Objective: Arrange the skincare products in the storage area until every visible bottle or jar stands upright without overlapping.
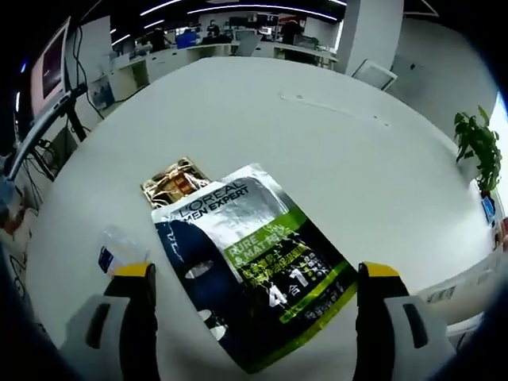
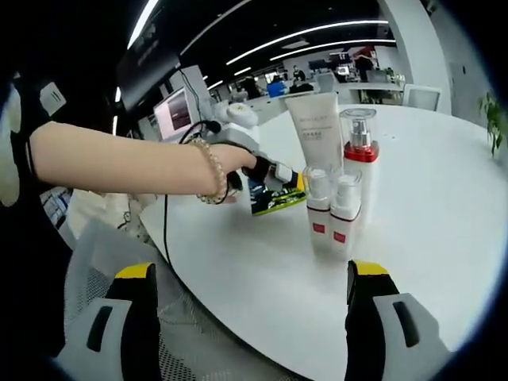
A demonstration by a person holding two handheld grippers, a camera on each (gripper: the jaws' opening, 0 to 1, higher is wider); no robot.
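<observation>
Left gripper view looks down on a white round table [image 1: 333,143]. The left gripper [image 1: 258,274] has its two yellow-tipped jaws spread wide, one on each side of a flat silver, dark and green face-mask sachet [image 1: 254,266] that lies on the tabletop between them; neither jaw touches it. Just beyond the sachet's far left corner, partly tucked under it, lies a smaller gold foil packet [image 1: 171,182]. To the left, near the left jaw, sits a small clear plastic item with a blue label [image 1: 117,248]; it is too blurred to say what it is. At the far right a green potted plant [image 1: 479,147] stands beyond the table's edge.

Right gripper view shows the right gripper [image 2: 250,274] with its jaws also spread apart and holding nothing, hovering over the near edge of the same table [image 2: 262,294]. Ahead and to the right, four skincare products stand upright in a tight cluster: a white tube [image 2: 314,127] at the far left, a tall pump bottle with a red collar [image 2: 359,147] at the far right, and two short white bottles [image 2: 333,208] with red labels side by side in front, touching each other. Left of the cluster, a person's forearm with a bead bracelet [image 2: 213,171] reaches in, the hand [image 2: 238,159] holding the other gripper over the green-edged sachet.
</observation>
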